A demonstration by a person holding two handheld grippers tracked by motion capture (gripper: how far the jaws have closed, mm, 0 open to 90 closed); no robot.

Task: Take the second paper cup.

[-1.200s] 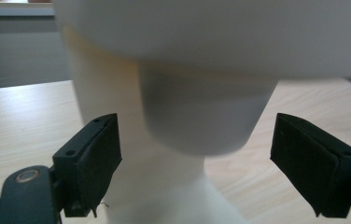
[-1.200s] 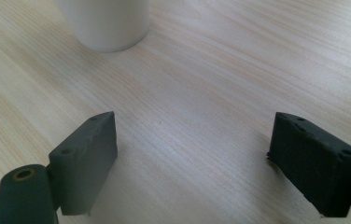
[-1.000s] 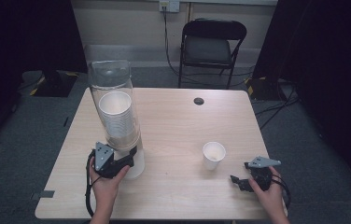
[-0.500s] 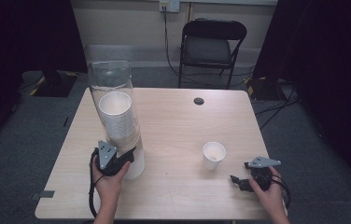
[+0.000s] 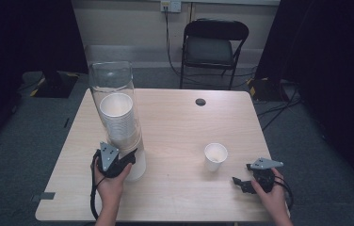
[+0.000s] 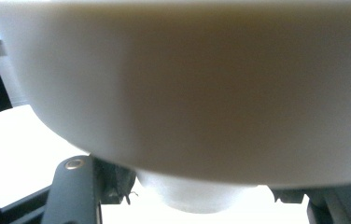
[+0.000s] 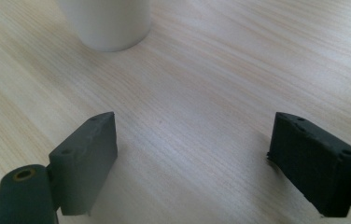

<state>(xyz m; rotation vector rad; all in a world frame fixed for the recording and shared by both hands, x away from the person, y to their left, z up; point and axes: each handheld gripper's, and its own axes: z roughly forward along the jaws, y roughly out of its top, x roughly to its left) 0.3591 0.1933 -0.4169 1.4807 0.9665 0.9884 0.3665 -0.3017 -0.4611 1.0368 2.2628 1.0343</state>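
A clear tube dispenser holds a stack of white paper cups above a white base at the table's left. My left gripper reaches in at the foot of the stack. In the left gripper view the base looms overhead and the lowest cup's bottom pokes out under it. The left gripper has just been closing and is shut on that cup. A single white cup stands at the right. My right gripper rests open just in front of it, nothing between its fingers; the cup is ahead.
The wooden table has a black cable hole near its far edge. A black folding chair stands behind the table. Cables trail from both grippers toward the near edge.
Both hands stay where they were. The left gripper's jaws have drawn in at the foot of the dispenser.
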